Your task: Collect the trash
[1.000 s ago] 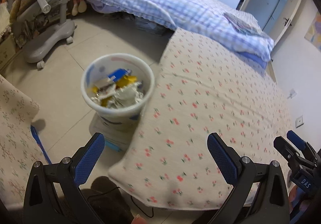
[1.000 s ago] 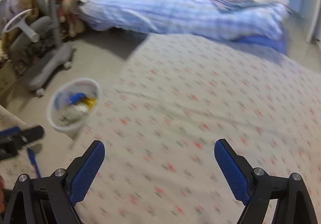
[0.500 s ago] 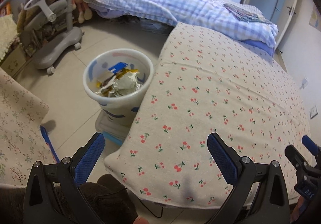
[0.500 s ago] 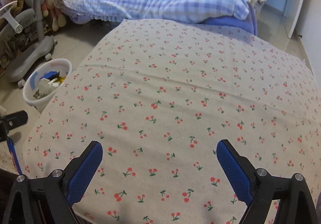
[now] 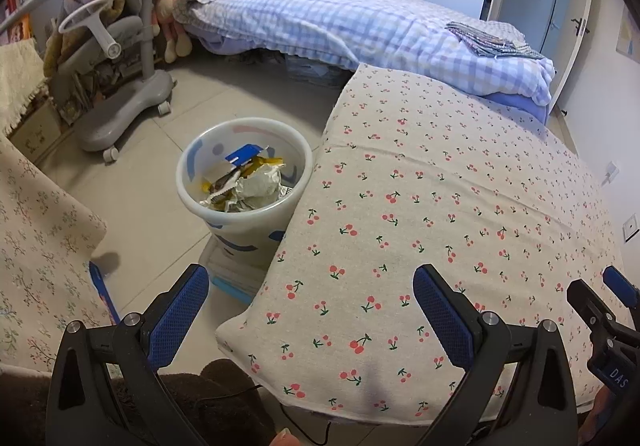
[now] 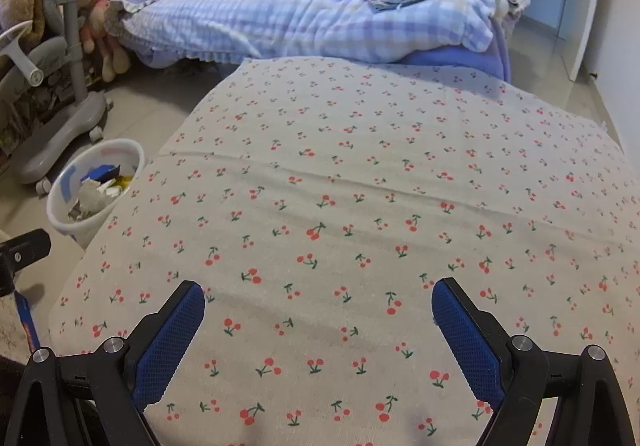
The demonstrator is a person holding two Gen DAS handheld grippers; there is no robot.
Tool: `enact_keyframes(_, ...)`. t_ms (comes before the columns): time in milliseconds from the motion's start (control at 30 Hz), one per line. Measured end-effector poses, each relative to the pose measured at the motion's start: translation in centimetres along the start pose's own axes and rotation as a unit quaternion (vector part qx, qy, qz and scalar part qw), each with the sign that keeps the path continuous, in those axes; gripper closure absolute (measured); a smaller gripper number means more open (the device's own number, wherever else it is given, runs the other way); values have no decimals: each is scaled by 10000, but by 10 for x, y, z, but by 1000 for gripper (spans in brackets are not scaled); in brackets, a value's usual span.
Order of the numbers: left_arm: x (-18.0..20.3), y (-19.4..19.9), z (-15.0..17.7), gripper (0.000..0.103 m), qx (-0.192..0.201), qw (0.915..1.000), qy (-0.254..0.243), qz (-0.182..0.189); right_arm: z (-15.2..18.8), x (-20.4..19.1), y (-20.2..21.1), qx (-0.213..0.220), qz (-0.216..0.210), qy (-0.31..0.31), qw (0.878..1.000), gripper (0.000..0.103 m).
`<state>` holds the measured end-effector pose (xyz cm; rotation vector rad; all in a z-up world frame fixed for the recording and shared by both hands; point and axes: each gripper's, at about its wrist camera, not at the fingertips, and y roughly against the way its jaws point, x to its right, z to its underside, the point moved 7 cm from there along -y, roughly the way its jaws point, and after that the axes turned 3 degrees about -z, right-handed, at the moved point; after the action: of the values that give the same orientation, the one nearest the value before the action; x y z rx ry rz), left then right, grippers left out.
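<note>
Both grippers raised since earlier (fingers apart), one trash bin [image 5: 244, 182]; one cherry-print cloth [image 6: 360, 206]

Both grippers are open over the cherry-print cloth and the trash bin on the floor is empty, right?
Not quite: the trash bin already holds crumpled wrappers, as the left wrist view shows. The left gripper and right gripper are indeed open over the cherry-print cloth.

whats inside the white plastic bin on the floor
The white plastic bin holds crumpled silver foil wrappers, yellow packaging and a blue card piece on top. Anything beneath that pile is covered.
</note>
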<state>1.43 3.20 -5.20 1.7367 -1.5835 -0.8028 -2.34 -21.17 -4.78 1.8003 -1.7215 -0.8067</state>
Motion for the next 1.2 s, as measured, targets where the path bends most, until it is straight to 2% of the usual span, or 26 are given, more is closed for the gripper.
enact_keyframes(300,0,4,0,0,72,10000,38,30,3,1,-7,-58,-52,-110,9999,8)
enact_keyframes(1200,-2,8,-1,0,152,9999,24,19,-7,7,-3,208,113,-142,9996,8)
